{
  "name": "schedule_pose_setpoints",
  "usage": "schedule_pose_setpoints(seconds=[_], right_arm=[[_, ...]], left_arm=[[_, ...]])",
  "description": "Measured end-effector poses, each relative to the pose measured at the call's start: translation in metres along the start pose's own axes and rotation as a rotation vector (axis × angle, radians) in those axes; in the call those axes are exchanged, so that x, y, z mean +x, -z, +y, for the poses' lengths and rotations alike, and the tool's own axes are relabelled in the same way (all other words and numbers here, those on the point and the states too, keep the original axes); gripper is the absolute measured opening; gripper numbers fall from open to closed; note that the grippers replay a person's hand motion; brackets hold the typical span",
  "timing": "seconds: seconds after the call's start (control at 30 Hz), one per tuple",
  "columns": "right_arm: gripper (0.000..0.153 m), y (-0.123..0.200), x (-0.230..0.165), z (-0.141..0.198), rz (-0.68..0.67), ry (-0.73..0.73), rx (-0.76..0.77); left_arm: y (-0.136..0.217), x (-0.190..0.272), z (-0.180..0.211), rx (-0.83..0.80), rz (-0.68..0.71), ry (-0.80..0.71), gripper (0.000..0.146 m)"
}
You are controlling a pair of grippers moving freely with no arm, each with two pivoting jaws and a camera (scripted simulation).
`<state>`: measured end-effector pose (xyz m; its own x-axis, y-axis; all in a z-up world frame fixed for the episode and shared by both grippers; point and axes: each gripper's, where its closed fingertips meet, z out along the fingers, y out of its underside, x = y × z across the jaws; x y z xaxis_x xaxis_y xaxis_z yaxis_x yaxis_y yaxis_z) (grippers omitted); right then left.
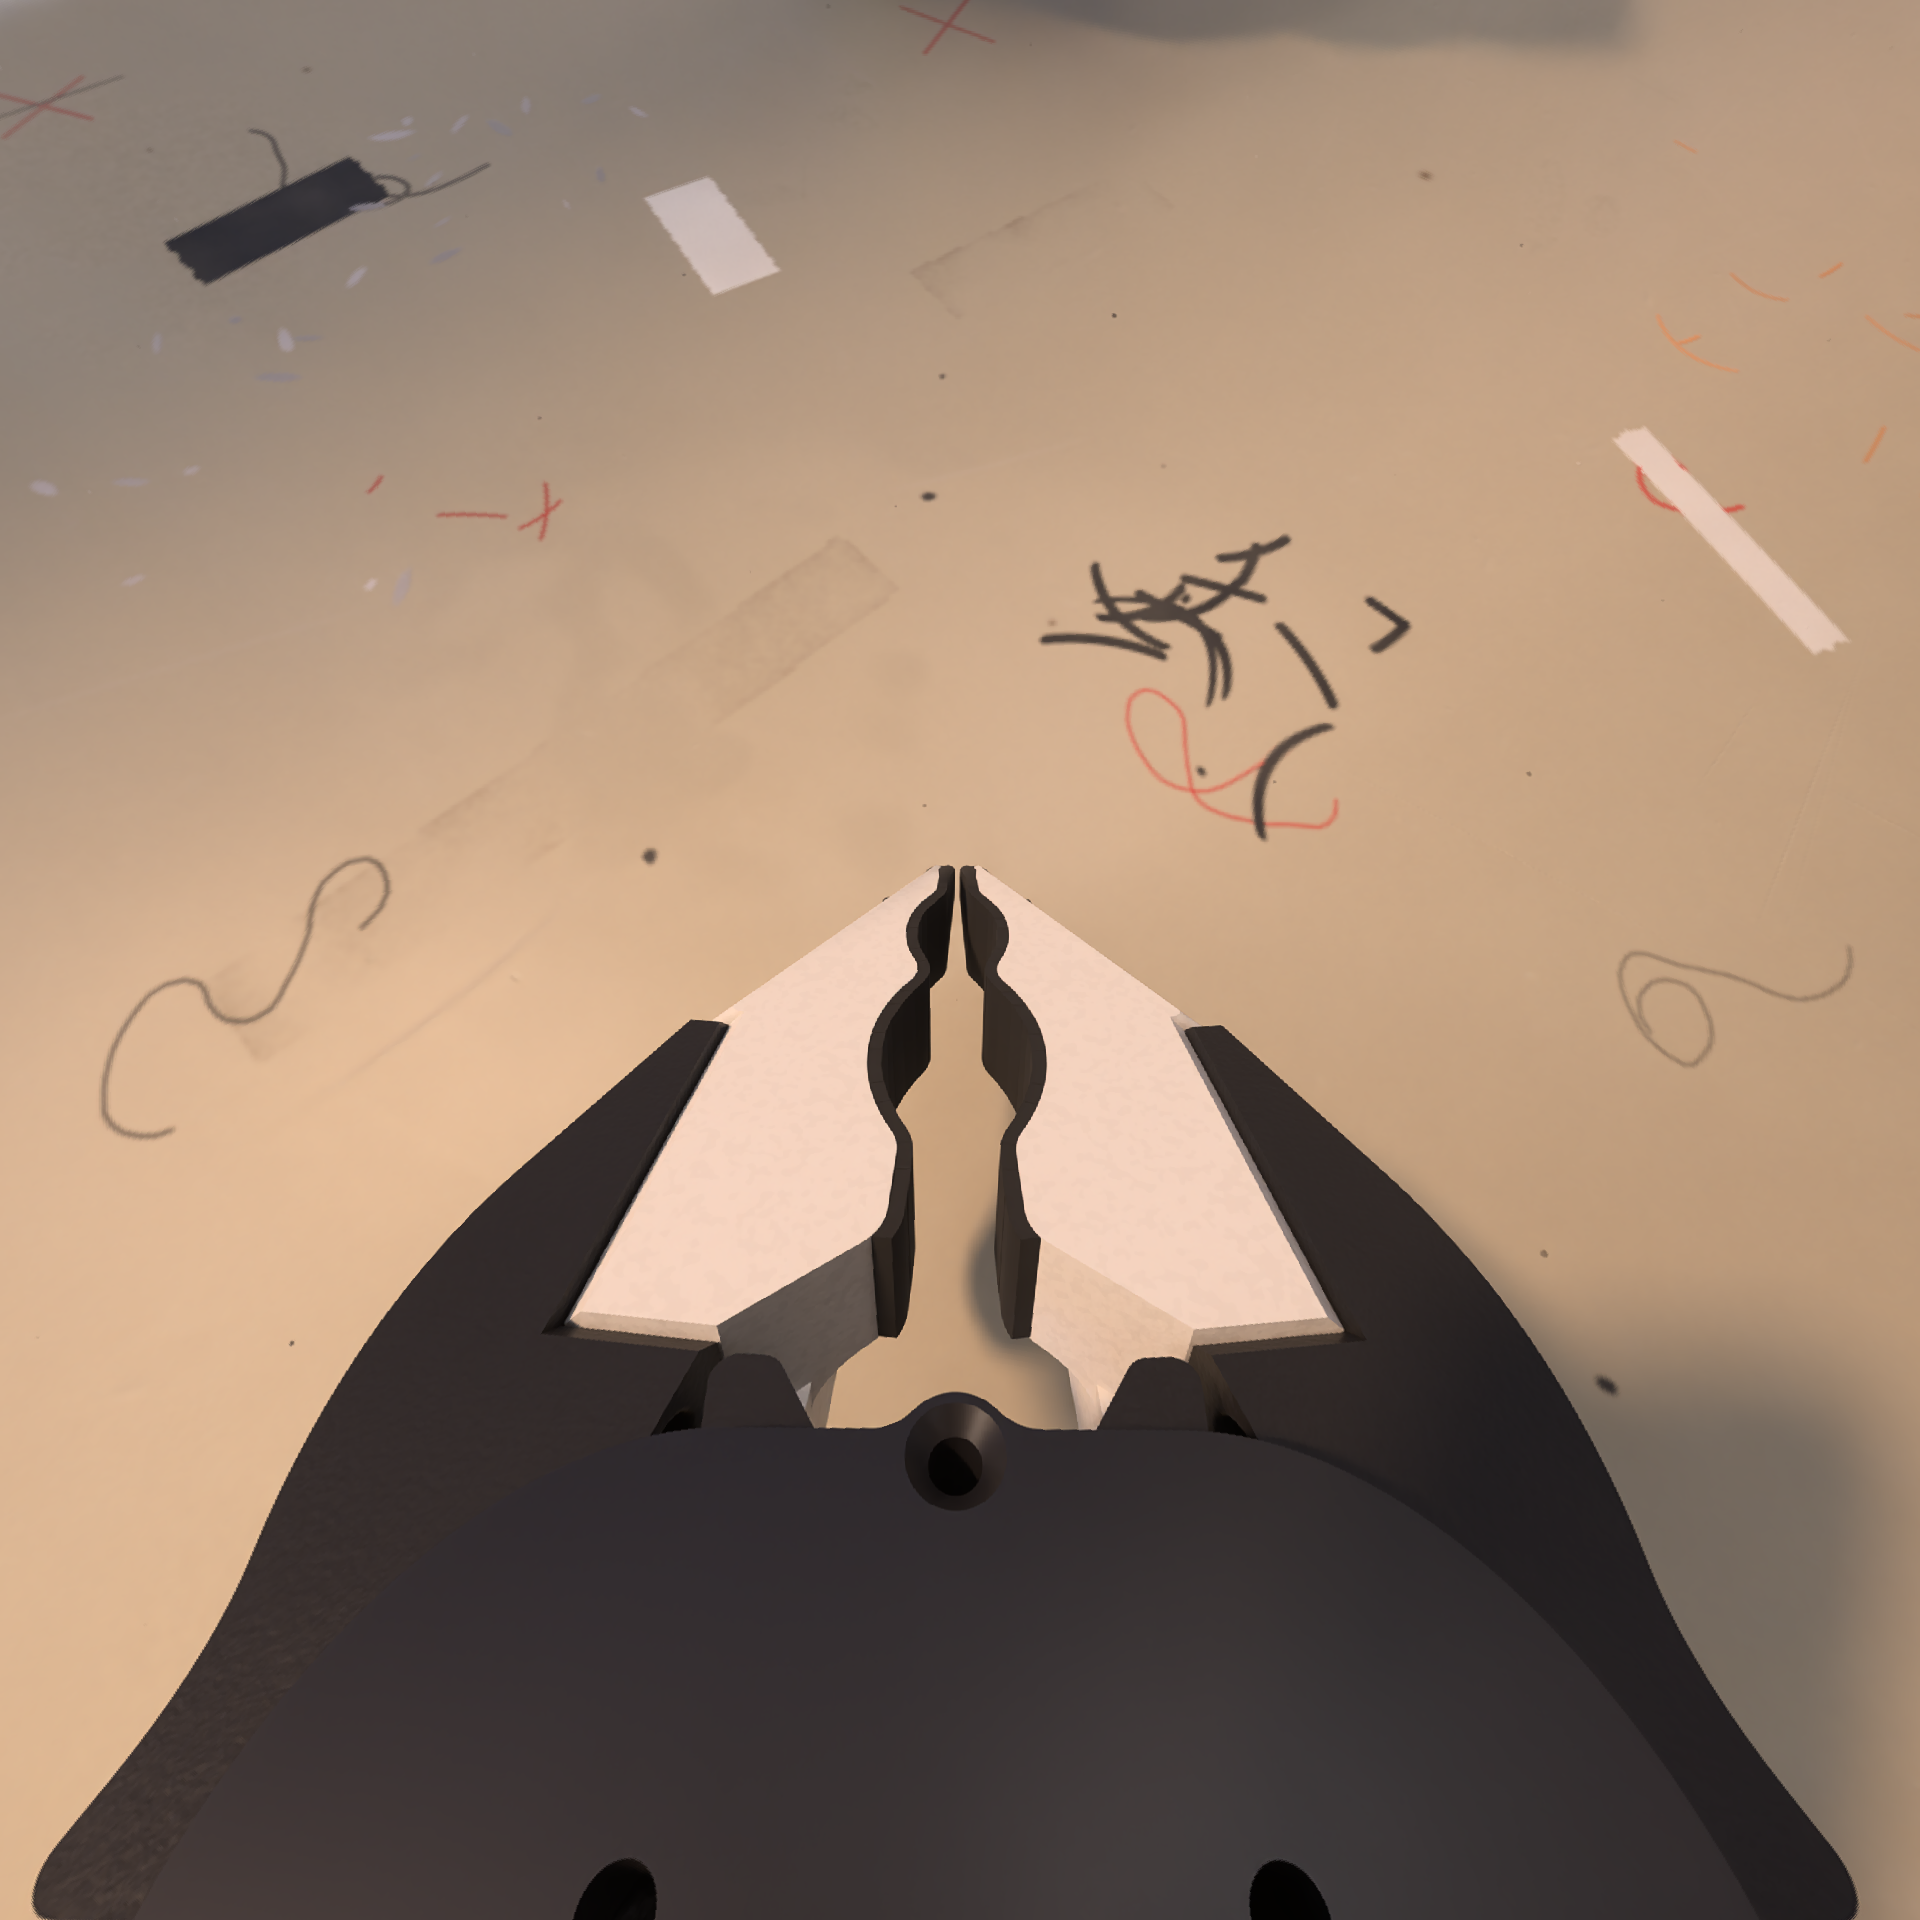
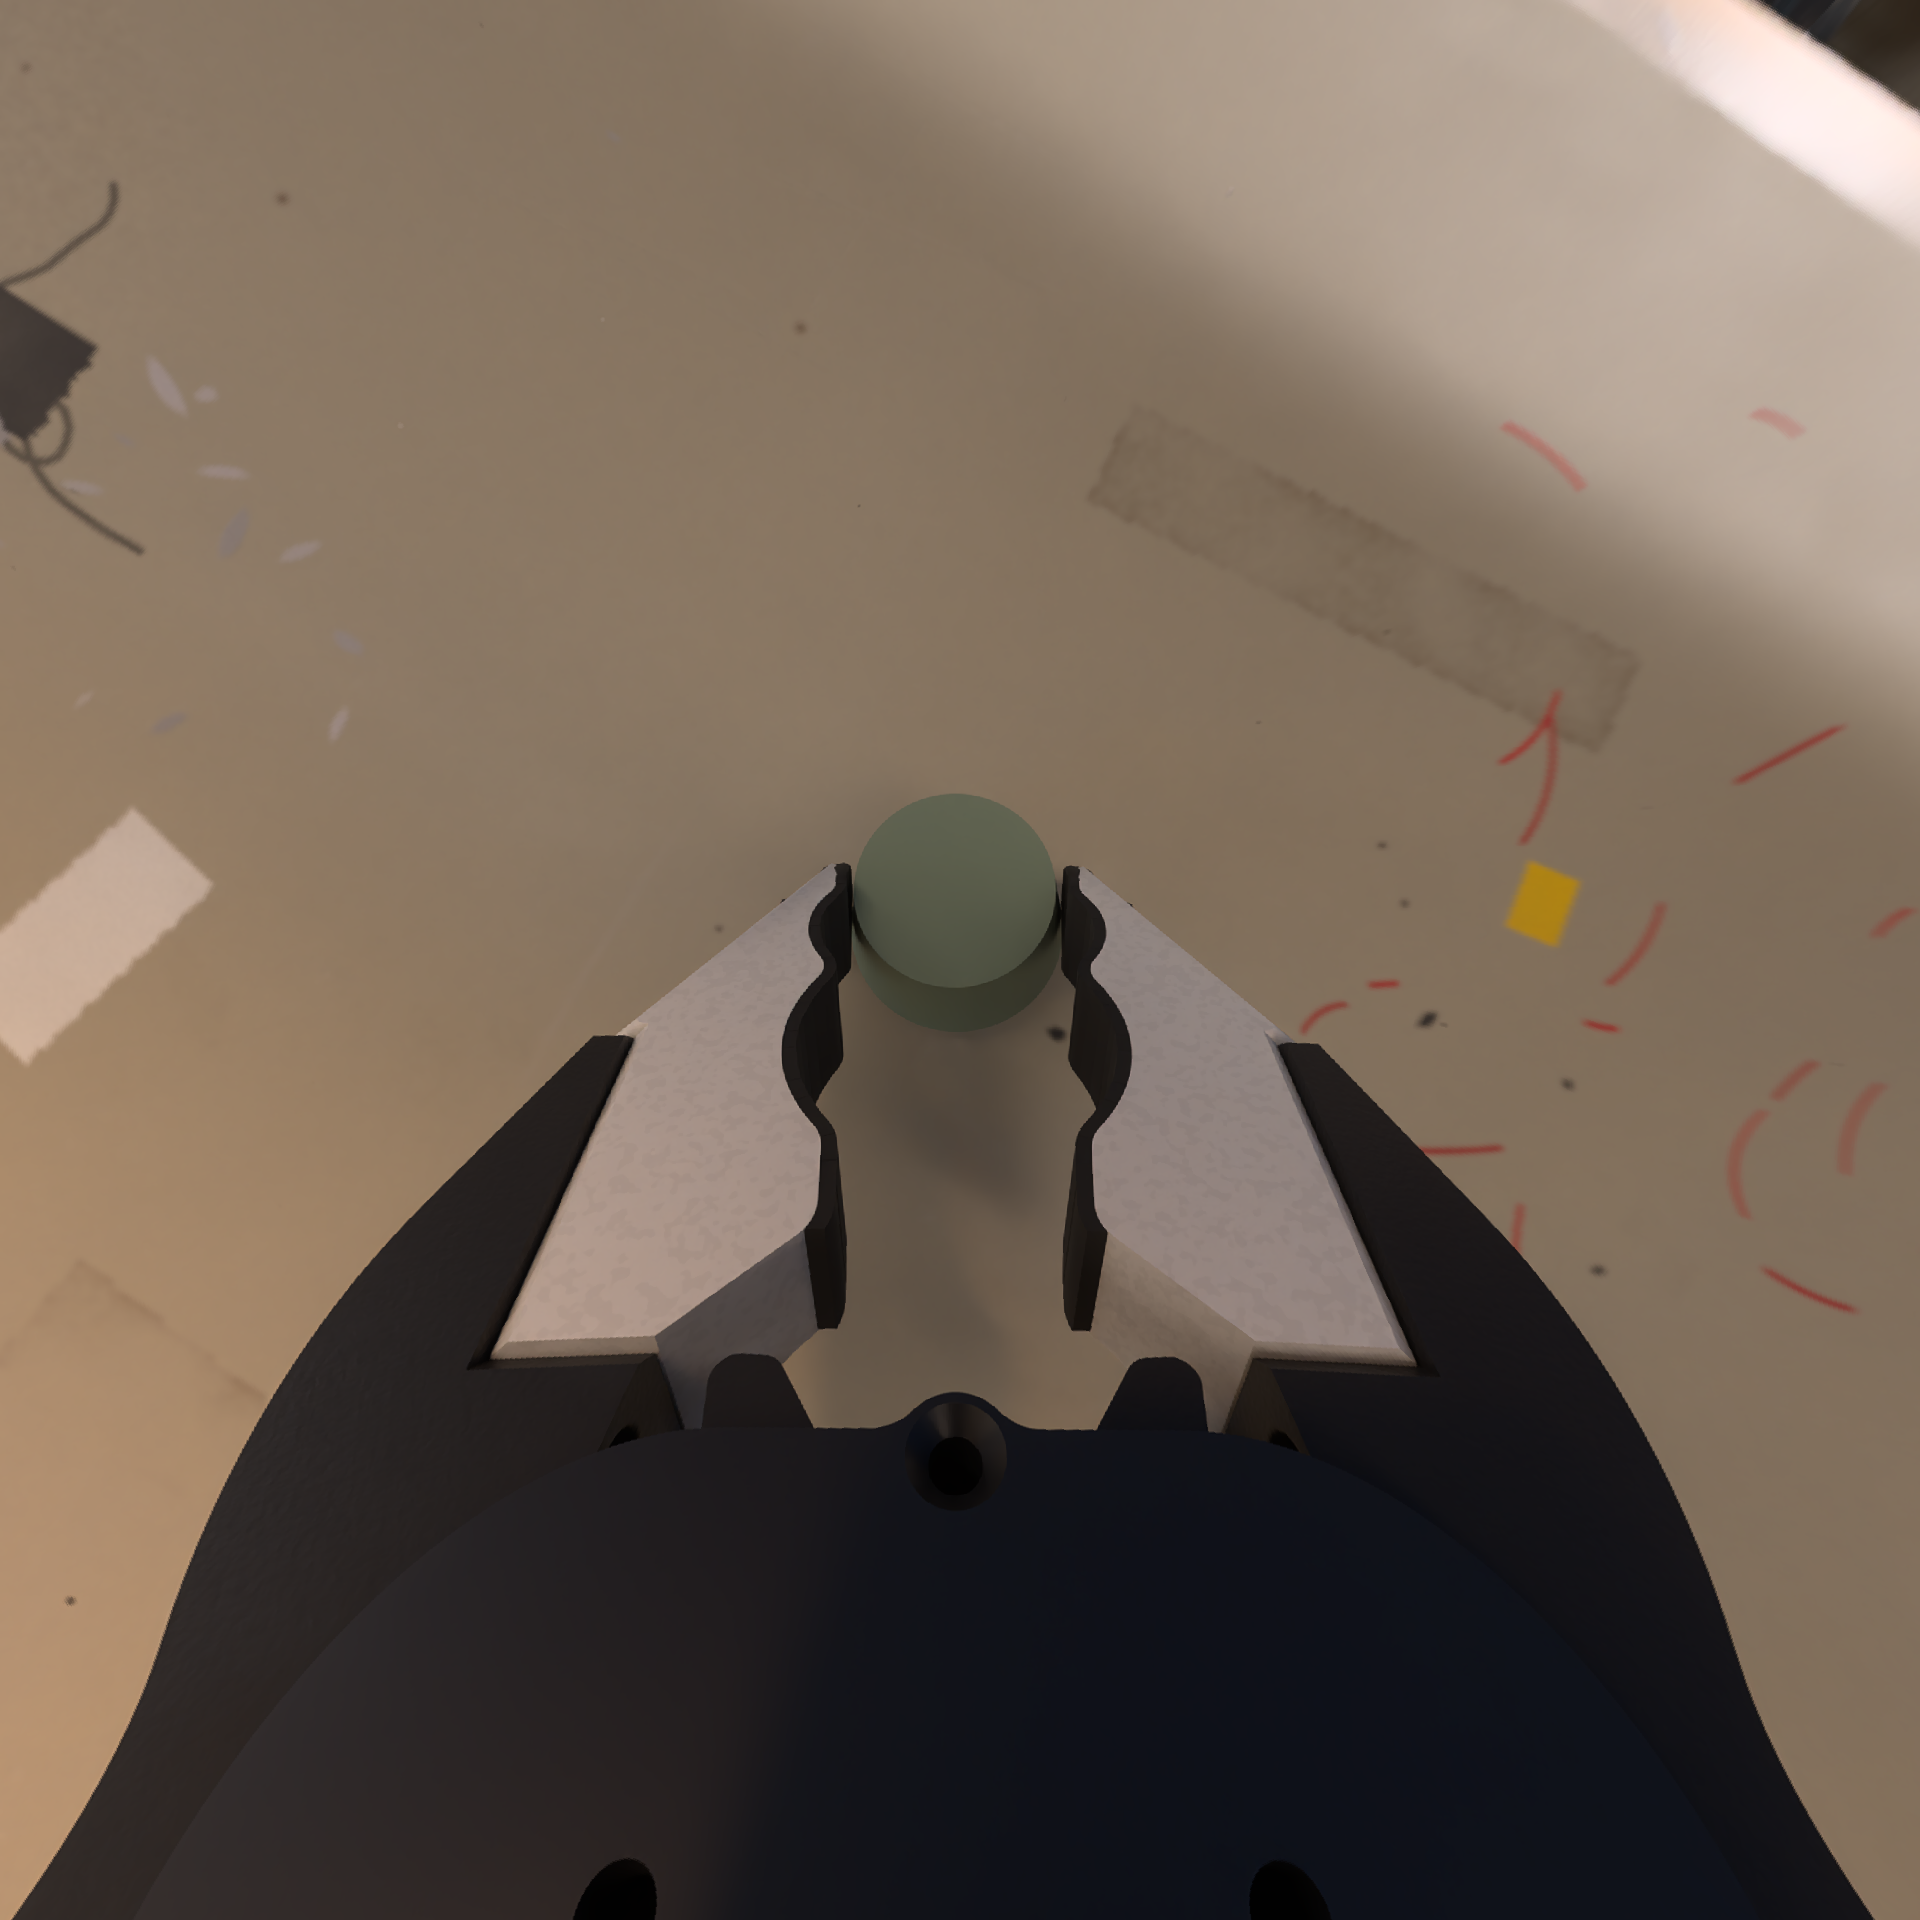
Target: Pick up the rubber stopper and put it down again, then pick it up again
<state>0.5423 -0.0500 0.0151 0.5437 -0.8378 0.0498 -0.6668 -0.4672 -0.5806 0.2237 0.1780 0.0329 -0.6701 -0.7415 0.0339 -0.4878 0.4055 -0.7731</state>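
Observation:
The rubber stopper [image 2: 952,906] is a short grey-green plug with a round flat top. It shows only in the right wrist view, at the centre. My right gripper [image 2: 956,881] is shut on it, with both fingertips pressed against its sides. A soft shadow lies on the tan table [image 2: 623,312] below and behind it, between the fingers, so it seems to hang a little above the surface. My left gripper [image 1: 956,875] is shut and empty over the bare table, its tips almost touching. The stopper does not show in the left wrist view.
Flat marks cover the table: white tape strips [image 1: 713,235] [image 2: 99,930], a black tape piece [image 1: 278,216], a small yellow patch [image 2: 1543,902], and black and red scribbles [image 1: 1195,623]. The table's edge runs across the upper right of the right wrist view [image 2: 1766,94].

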Motion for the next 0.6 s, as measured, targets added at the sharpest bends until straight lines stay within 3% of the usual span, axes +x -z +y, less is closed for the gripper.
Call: schedule_pose_setpoints(seconds=[0.13, 0.4, 0.5, 0.6], right_arm=[[0.04, -0.007, -0.001, 0.001, -0.036, -0.047, -0.013], [0.04, 0.002, -0.001, 0.0, -0.019, 0.0, 0.014], [0.04, 0.026, -0.033, -0.02, -0.1, 0.08, 0.12], [0.04, 0.06, -0.097, -0.043, -0.225, 0.221, 0.232]], left_arm=[[-0.003, 0.002, -0.004, 0.006, 0.007, -0.007, 0.001], [-0.01, 0.003, -0.005, -0.005, 0.005, -0.032, 0.001], [-0.006, 0.0, -0.003, -0.007, -0.013, -0.027, 0.001], [0.004, -0.008, 0.001, -0.005, -0.048, 0.007, 0.001]])
